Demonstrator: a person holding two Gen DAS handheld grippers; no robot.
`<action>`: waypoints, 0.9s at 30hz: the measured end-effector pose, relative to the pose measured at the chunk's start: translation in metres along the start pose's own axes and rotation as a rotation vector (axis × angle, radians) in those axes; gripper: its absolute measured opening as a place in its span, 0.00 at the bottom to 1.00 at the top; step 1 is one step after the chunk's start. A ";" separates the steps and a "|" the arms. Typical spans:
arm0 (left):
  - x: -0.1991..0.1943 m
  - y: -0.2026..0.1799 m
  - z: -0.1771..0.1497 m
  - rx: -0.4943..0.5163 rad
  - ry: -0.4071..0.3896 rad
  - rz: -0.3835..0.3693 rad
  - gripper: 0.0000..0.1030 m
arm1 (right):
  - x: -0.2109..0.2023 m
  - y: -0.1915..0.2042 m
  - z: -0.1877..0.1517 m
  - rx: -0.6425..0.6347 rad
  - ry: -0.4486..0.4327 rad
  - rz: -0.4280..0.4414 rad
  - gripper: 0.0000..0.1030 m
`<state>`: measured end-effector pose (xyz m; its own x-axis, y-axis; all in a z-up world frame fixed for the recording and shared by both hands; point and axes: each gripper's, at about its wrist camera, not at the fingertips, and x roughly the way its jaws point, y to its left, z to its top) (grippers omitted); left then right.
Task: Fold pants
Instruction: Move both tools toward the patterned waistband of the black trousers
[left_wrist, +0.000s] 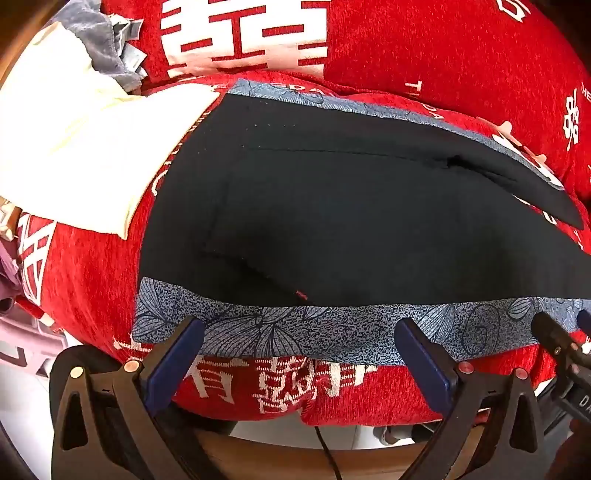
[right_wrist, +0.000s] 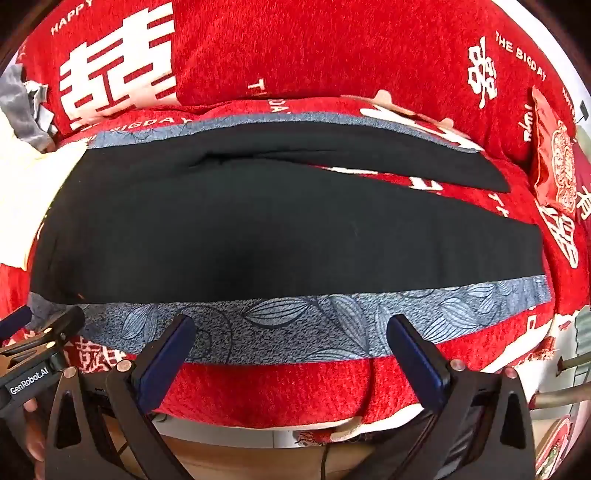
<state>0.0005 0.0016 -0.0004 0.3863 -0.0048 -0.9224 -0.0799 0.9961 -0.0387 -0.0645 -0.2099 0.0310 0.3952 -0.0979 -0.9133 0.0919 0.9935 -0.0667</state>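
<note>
Black pants (left_wrist: 332, 206) with a blue-grey leaf-print side stripe (left_wrist: 295, 332) lie flat along the red sofa seat, waist at the left, legs spread apart toward the right (right_wrist: 258, 221). My left gripper (left_wrist: 299, 328) is open and empty, hovering over the near stripe by the waist end. My right gripper (right_wrist: 291, 325) is open and empty over the near stripe (right_wrist: 332, 317) further along the leg. The right gripper's tip shows at the right edge of the left wrist view (left_wrist: 554, 332); the left gripper shows at the left edge of the right wrist view (right_wrist: 44, 328).
The red sofa cover (right_wrist: 332, 48) with white characters covers seat and backrest. A cream cloth (left_wrist: 74, 140) and grey fabric (left_wrist: 96, 37) lie left of the waist. A red patterned cushion (right_wrist: 554, 162) sits at the far right. The sofa's front edge (left_wrist: 295, 413) is just below the grippers.
</note>
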 end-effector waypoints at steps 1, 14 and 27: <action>0.001 0.002 0.000 -0.005 0.005 -0.003 1.00 | 0.001 0.001 0.000 -0.002 0.009 0.003 1.00; 0.023 0.003 0.013 0.018 0.006 -0.009 1.00 | 0.020 0.018 0.014 -0.051 0.043 0.038 1.00; 0.043 -0.006 0.074 0.097 -0.022 0.078 1.00 | 0.047 0.023 0.088 -0.111 0.007 0.024 1.00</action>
<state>0.0855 0.0016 -0.0110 0.4026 0.0737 -0.9124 -0.0218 0.9972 0.0709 0.0363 -0.1967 0.0213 0.3901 -0.0744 -0.9178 -0.0193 0.9958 -0.0889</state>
